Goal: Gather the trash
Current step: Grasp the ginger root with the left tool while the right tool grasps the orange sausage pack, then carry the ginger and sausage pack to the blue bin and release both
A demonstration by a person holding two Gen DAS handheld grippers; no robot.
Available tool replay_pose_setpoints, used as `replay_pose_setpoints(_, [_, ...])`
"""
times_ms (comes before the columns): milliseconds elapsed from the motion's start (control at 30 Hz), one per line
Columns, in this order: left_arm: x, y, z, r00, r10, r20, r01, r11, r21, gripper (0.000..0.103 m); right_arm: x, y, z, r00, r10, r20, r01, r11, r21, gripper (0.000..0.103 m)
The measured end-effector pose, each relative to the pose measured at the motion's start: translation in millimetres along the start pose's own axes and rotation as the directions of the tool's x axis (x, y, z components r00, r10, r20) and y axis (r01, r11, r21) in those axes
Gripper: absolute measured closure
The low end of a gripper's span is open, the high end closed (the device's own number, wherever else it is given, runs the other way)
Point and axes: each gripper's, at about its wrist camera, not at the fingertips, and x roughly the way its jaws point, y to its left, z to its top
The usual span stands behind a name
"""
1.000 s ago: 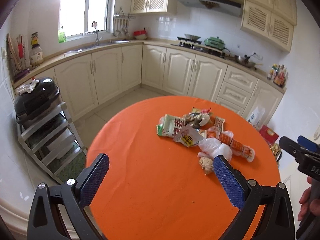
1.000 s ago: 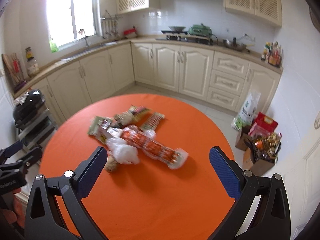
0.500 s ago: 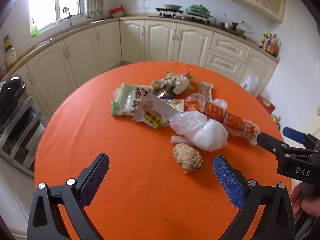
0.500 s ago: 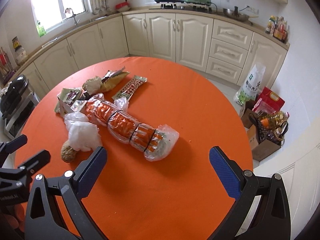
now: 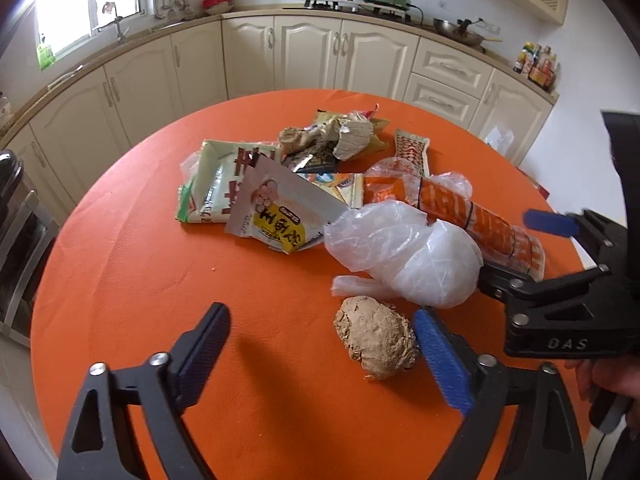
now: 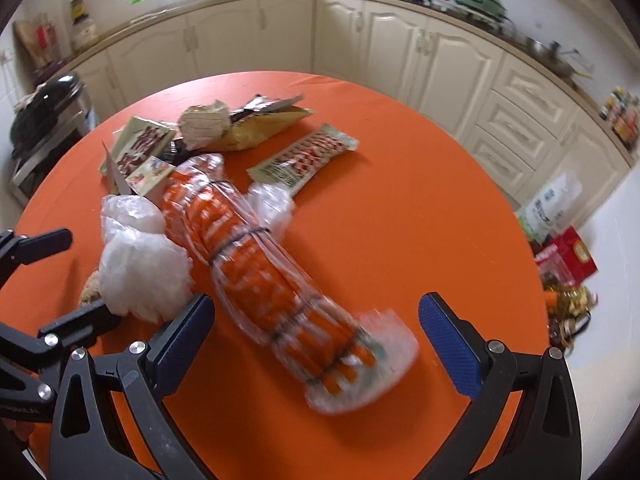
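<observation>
Where wrappers pile: one brown lump (image 5: pixel 376 336), one crumpled bag (image 5: pixel 408 256).

Ahead of the left claw (image 5: pixel 320 354) on one orange table (image 5: pixel 120 280) lie one brown lump (image 5: pixel 376 338) just beside its right finger, one crumpled clear bag (image 5: pixel 408 256) beyond it, one long orange-striped package (image 5: pixel 480 216), and about five printed wrappers farther off.

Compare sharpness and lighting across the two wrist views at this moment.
Left wrist: sharp, window glare upper left, claw shadow on the orange table. Right wrist: motion blur smears the orange wrapped bundle and cabinets; its own claw stays crisp.
</observation>
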Motion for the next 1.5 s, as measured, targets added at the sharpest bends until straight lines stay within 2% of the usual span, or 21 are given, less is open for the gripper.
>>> replay_pose_setpoints(33, [4, 2, 2, 1.0, -0.022, -0.004, 0.022, 1.0, -0.004, 0.024, 3, 2, 3, 1.0, 0.011, -0.004, -0.011, 1.0, -0.013, 0.001])
replay_pose_setpoints(67, [7, 4, 5, 1.0, -0.03, -0.003, 0.03, 1.0, -0.005, 0.024, 5, 3, 4, 1.0, 0.024, -0.007, -0.024, 0.999, -0.022, 0.007])
replay_pose_setpoints(133, [13, 10, 17, 0.998, -0.062, 0.002, 0.062, 0.998, -0.005, 0.039, 9, 6, 7, 0.997, 0.07, -0.023, -0.071, 0.997, -0.028, 0.02])
replay_pose_setpoints(167, [12, 15, 14, 0.997, -0.074, 0.006, 0.074, 0.997, -0.007, 0.042, 8, 6, 7, 0.997, 0.069, -0.014, -0.07, 0.997, -0.037, 0.03])
replay_pose_setpoints(233, [17, 19, 21, 0.993, -0.116, 0.004, 0.116, 0.993, -0.017, 0.058, 3, 8, 6, 0.997, 0.08, -0.009, -0.081, 0.996, -0.044, 0.043])
replay_pose_setpoints(300, [22, 23, 31, 0.99, -0.138, 0.01, 0.139, 0.99, -0.016, 0.067, 0, 10, 3, 0.995, 0.095, -0.009, -0.095, 0.995, -0.036, 0.049])
replay_pose_setpoints(433, [32, 33, 42, 0.991, -0.133, 0.021, 0.133, 0.991, -0.021, 0.069, -12, 4, -7, 0.992, 0.129, -0.005, -0.129, 0.992, 0.015, 0.055])
replay_pose_setpoints(767, [13, 50, 12, 0.991, -0.125, 0.056, 0.127, 0.992, -0.028, 0.069, -56, -20, -41, 0.984, 0.158, 0.082, -0.171, 0.965, 0.199, 0.064])
replay_pose_setpoints(967, [-2, 48, -8, 0.99, -0.12, 0.068, 0.121, 0.993, -0.007, 0.069, -66, -18, -53, 0.986, 0.153, 0.062, -0.162, 0.968, 0.191, 0.065])
replay_pose_setpoints(1100, [-8, 32, -30, 0.993, -0.108, 0.056, 0.108, 0.994, 0.017, 0.069, -56, -3, -57, 0.993, 0.12, 0.001, -0.119, 0.983, 0.137, 0.064])
replay_pose_setpoints(1233, [-10, 24, -39, 0.994, -0.104, 0.044, 0.103, 0.995, 0.013, 0.069, -44, 5, -54, 0.996, 0.089, -0.011, -0.087, 0.991, 0.104, 0.063])
replay_pose_setpoints(1300, [-18, 23, -44, 0.993, -0.104, 0.05, 0.103, 0.995, 0.013, 0.069, -42, 6, -51, 0.996, 0.083, -0.016, -0.081, 0.991, 0.111, 0.066])
replay_pose_setpoints(1333, [-23, 24, -47, 0.993, -0.103, 0.054, 0.102, 0.995, 0.013, 0.069, -41, 5, -51, 0.996, 0.084, -0.013, -0.082, 0.99, 0.118, 0.07])
replay_pose_setpoints(1500, [-45, 23, -57, 0.99, -0.106, 0.089, 0.104, 0.994, 0.022, 0.069, -60, -5, -66, 0.988, 0.149, 0.05, -0.156, 0.968, 0.196, 0.071])
